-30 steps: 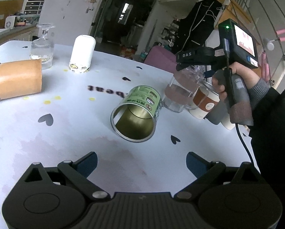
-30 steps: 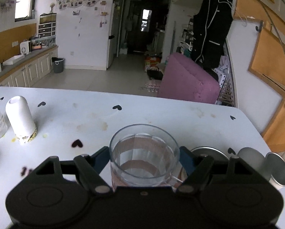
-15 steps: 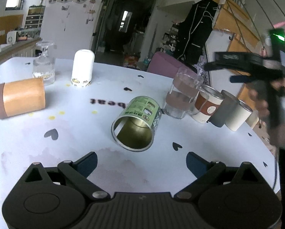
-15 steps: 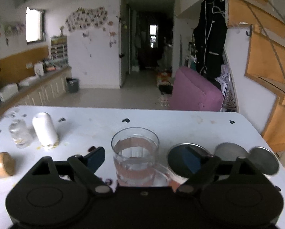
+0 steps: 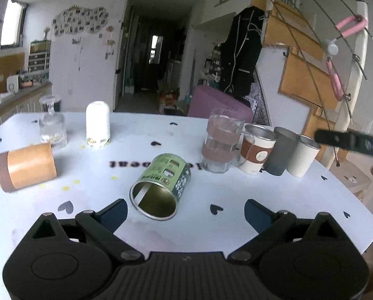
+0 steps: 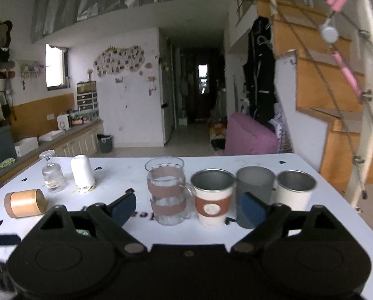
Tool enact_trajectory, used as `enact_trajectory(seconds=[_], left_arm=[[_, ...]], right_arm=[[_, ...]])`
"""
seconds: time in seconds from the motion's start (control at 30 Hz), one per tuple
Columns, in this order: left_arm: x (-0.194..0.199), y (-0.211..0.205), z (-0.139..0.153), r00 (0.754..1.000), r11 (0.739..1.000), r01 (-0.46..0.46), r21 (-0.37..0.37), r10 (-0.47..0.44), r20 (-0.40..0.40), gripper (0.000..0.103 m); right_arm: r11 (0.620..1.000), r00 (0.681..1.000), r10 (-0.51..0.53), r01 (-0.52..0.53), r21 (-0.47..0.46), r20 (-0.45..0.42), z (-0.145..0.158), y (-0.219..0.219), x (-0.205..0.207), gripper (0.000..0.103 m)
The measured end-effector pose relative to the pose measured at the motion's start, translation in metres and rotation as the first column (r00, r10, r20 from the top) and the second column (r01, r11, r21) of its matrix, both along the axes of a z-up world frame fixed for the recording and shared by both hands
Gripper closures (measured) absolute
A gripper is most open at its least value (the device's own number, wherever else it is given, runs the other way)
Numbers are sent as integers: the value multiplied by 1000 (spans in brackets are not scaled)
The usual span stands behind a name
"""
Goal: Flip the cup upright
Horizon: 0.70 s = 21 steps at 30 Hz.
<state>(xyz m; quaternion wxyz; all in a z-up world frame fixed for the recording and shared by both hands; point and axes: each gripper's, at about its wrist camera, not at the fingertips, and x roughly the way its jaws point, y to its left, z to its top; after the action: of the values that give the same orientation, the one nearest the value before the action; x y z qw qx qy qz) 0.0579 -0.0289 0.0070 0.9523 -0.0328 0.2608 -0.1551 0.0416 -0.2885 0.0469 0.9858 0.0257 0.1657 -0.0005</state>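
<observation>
Green tin cup: lying on its side on the white table, near the front centre in the left wrist view. Long axis roughly horizontal, running away from the camera and slightly to the right. Open mouth toward the camera and a little left; closed base toward the upright cups behind. Gold-coloured interior visible through the mouth.

Left gripper: jaws spread wide, nothing between them. Positioned just in front of the tin's mouth, no contact visible.

Right gripper: jaws spread wide, nothing held. Positioned in front of the row of upright cups.

Upright row, left to right in the right wrist view: glass mug with brown bands, sleeved paper cup, grey cup, white cup. Neighbouring cups close together or touching; cannot tell which.

Left part of table: brown cylinder cup lying on its side; white cup standing mouth down; stemmed glass standing inverted, foot uppermost. All well apart from the green tin.
</observation>
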Motion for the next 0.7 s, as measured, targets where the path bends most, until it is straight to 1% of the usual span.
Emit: enact_trajectory(seconds=[0.17,0.37,0.53,0.7], left_arm=[[-11,-10,6,999,1000,-9,24,8,42,4],[-24,-16,11,997,999,-27,36,24,71,4],[-35,-18,14,995,998,-42,47,38,98,1],[-42,-19,15,992,996,-61,60,54,114,0]], right_arm=[[1000,999,-10,10,3,33,-9,-5,-35,10],[999,998,-32,33,-8,56,-17,-5,-64,8],[998,997,-46,48,-33,68,-23,-2,-80,5],[998,996,-51,53,-32,70,-27,-2,-92,2]])
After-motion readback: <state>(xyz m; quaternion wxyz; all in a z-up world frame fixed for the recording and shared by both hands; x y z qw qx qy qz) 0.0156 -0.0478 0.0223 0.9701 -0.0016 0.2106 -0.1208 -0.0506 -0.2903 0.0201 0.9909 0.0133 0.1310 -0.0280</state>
